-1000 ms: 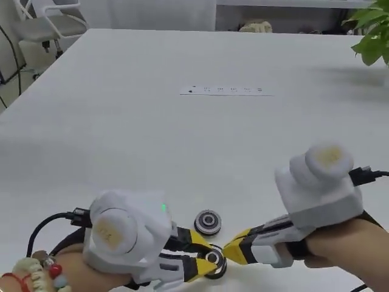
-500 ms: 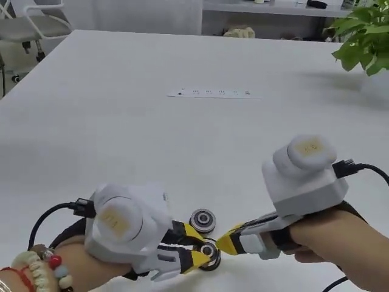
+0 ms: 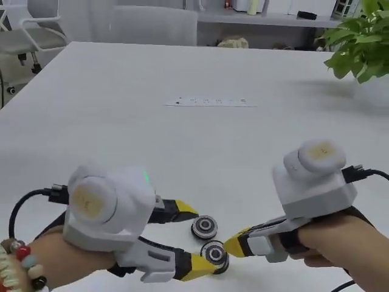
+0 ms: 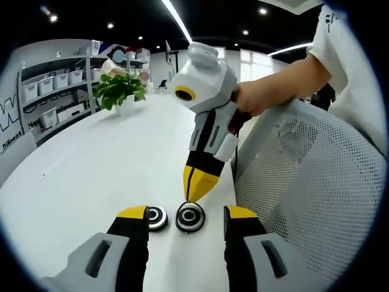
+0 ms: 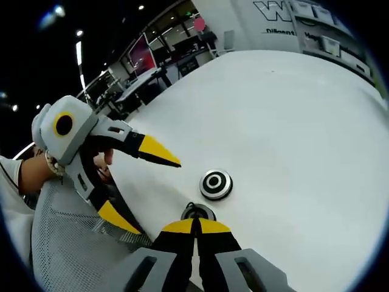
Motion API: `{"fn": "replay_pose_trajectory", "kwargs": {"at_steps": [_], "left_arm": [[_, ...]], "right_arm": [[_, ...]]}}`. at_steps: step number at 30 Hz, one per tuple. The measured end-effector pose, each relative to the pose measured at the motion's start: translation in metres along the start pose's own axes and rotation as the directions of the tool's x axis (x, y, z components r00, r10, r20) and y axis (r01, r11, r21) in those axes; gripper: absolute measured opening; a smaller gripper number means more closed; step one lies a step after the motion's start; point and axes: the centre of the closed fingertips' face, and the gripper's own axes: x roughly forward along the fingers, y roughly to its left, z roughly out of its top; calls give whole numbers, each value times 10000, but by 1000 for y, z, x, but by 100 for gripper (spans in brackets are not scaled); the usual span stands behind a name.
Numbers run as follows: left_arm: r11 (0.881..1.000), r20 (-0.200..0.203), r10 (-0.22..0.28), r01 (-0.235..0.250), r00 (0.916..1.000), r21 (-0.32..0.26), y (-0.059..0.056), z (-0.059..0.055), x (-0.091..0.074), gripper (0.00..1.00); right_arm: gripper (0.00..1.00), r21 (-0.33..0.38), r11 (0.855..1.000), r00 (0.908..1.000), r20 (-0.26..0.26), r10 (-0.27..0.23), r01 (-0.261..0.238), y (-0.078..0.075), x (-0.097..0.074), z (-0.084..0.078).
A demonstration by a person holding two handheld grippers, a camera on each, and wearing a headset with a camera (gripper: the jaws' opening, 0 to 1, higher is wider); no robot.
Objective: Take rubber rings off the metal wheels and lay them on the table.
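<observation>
- While the left hand-held gripper (image 3: 196,238) gapes open near the far wheel (image 3: 205,227) on the worktop (image 3: 243,152),
- the right hand-held gripper (image 5: 196,224), closed, touches the near wheel (image 3: 214,254).

Looking down on the bench (image 3: 243,146) from head height, and inward, low and close, from left tool (image 3: 198,238) and right tool (image 3: 228,246), sharing both wheels (image 3: 205,227).

The left hand-held gripper (image 4: 186,214) and right hand-held gripper (image 5: 196,224) are showing yellow tips on black jaws (bodies white and grey). The farther metal wheel (image 3: 205,227) and nearer metal wheel (image 3: 214,254) are showing concentric silver and black bands against the white bench (image 3: 182,140).
</observation>
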Motion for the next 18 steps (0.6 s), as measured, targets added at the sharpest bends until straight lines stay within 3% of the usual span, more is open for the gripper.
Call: {"fn": "replay_pose_trajectory", "kwargs": {"at_steps": [2,5,8,10,13,18], "left_arm": [[9999,93,-85,85,9999,-62,-1,7,-9,52],[9995,234,-12,5,9997,304,0,16,-23,56],[9995,183,-185,190,9997,-266,-5,17,-38,68],[9997,414,20,-10,9991,-240,-5,21,-47,75],[9989,836,264,-231,9962,-398,-6,27,-62,76],[9953,1144,903,-856,9893,-457,-6,29,-77,89]], "right_arm": [[0,27,10000,10000,32,7,-7,1,0,1],[0,81,10000,10000,29,18,-18,1,0,1],[0,145,9998,9999,91,97,-98,2,-2,1],[0,207,9997,9998,182,121,-125,2,-3,3],[0,316,9994,9993,330,145,-155,2,-5,7],[0,363,9992,9980,614,123,-145,2,-9,13]]}}
